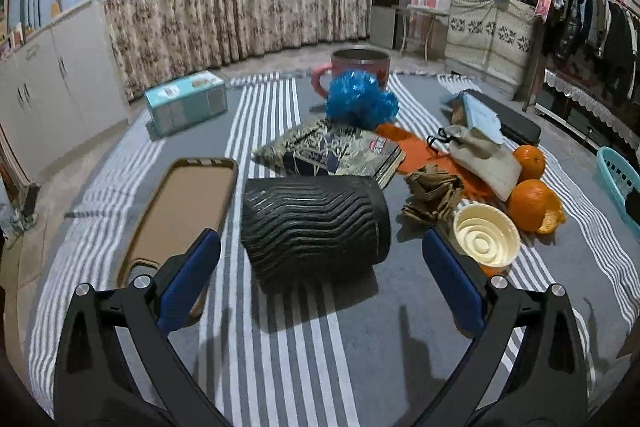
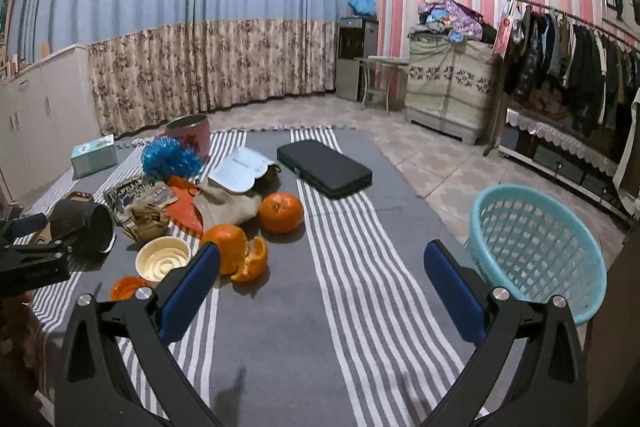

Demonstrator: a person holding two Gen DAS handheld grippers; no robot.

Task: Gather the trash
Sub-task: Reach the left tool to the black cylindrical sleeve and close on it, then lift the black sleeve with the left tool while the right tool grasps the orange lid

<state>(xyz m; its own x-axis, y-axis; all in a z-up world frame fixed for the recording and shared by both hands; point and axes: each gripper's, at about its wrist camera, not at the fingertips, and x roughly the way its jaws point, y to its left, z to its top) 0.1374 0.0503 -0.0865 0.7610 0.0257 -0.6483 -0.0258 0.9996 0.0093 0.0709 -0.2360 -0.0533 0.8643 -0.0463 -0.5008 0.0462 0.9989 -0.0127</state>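
Note:
My left gripper (image 1: 320, 269) is open and empty, its jaws wide on either side of a black ribbed cup (image 1: 316, 223) lying on its side on the striped cloth. My right gripper (image 2: 322, 271) is open and empty above bare cloth. A light blue mesh basket (image 2: 538, 247) stands at the table's right edge, just right of the right gripper. Trash lies in a heap: a half-peeled orange with loose peel (image 2: 236, 253), crumpled brown paper (image 1: 430, 193), a blue plastic wad (image 1: 360, 99), a patterned wrapper (image 1: 340, 149) and a cream lid (image 1: 486, 235).
A whole orange (image 2: 280, 213), a black flat case (image 2: 324, 167), a pink mug (image 1: 360, 67), a teal box (image 1: 186, 103), a brown phone case (image 1: 180, 211), a beige pouch (image 1: 484, 155) and an orange cloth (image 1: 420, 151) lie on the table. The left gripper body (image 2: 32, 259) shows at the right view's left edge.

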